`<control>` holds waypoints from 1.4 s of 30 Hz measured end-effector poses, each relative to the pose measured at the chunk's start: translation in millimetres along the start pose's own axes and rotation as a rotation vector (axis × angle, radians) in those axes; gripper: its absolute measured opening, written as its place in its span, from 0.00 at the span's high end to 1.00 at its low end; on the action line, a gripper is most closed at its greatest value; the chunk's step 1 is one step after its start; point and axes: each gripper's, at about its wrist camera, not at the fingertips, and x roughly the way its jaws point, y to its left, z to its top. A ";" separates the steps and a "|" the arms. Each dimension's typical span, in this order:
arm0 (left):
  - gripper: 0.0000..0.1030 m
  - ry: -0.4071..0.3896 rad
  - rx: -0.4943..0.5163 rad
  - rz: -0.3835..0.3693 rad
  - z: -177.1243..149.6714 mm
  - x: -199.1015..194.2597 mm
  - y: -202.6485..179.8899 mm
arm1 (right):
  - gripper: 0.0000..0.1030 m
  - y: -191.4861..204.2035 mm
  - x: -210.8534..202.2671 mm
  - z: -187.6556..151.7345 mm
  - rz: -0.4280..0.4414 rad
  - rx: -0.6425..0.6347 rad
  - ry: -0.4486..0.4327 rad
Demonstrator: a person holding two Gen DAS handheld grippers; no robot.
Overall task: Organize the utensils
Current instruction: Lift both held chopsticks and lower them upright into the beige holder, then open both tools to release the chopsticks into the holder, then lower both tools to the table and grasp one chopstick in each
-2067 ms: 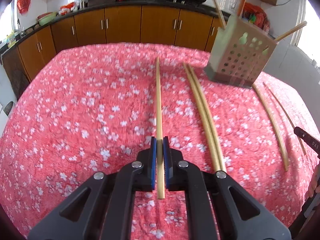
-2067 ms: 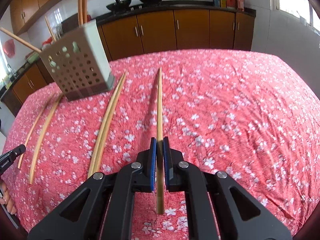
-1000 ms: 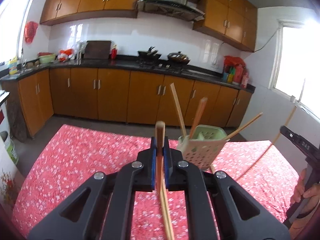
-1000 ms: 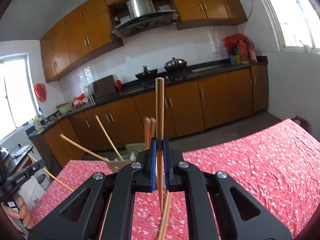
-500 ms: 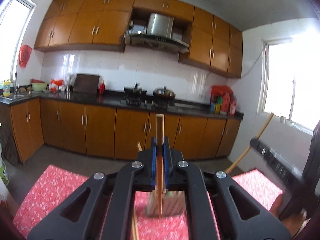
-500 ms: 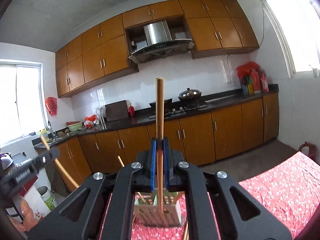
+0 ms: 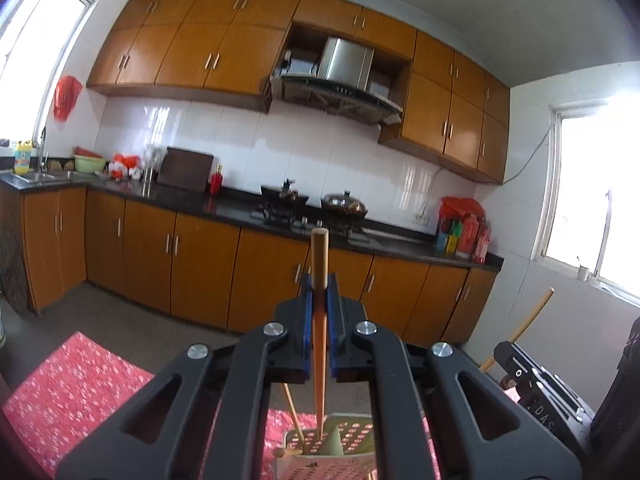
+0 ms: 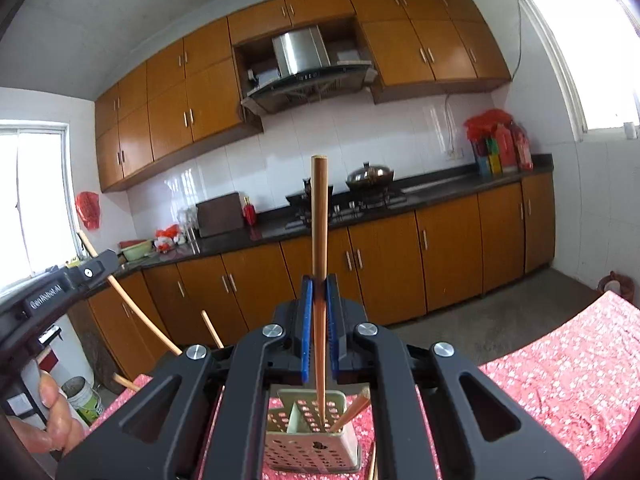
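My left gripper (image 7: 319,292) is shut on a wooden chopstick (image 7: 320,344) held upright, its lower tip inside the perforated utensil holder (image 7: 348,456) below. My right gripper (image 8: 319,296) is shut on another wooden chopstick (image 8: 319,240), also upright, tip down in the same holder (image 8: 312,444). Other chopsticks (image 8: 348,412) lean in the holder. The right gripper (image 7: 536,384) with its chopstick shows at the right edge of the left wrist view; the left gripper (image 8: 60,284) shows at the left of the right wrist view.
The holder stands on a table with a red floral cloth (image 8: 560,392). A hand (image 8: 52,420) grips the left tool. Wooden kitchen cabinets (image 7: 200,272) and a dark counter with a stove (image 8: 348,200) lie beyond the table.
Both grippers lifted their chopsticks off the cloth, turned them upright and brought them over the holder; the lower tips now sit lower, inside the holder's compartments.
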 end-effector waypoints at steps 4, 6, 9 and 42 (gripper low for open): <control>0.93 0.077 0.001 -0.004 -20.0 21.6 7.3 | 0.92 -0.8 5.7 -10.0 0.014 0.005 0.047; 0.93 0.103 -0.008 -0.006 -25.4 26.0 10.7 | 0.90 -0.2 4.6 -11.2 0.015 0.006 0.055; 0.88 0.114 -0.013 -0.004 -26.9 24.9 15.9 | 0.71 -0.5 1.1 -8.6 0.003 0.010 0.055; 0.70 0.613 0.031 0.130 -212.8 -54.1 134.6 | 0.82 -37.4 4.8 -211.5 -0.066 0.055 0.725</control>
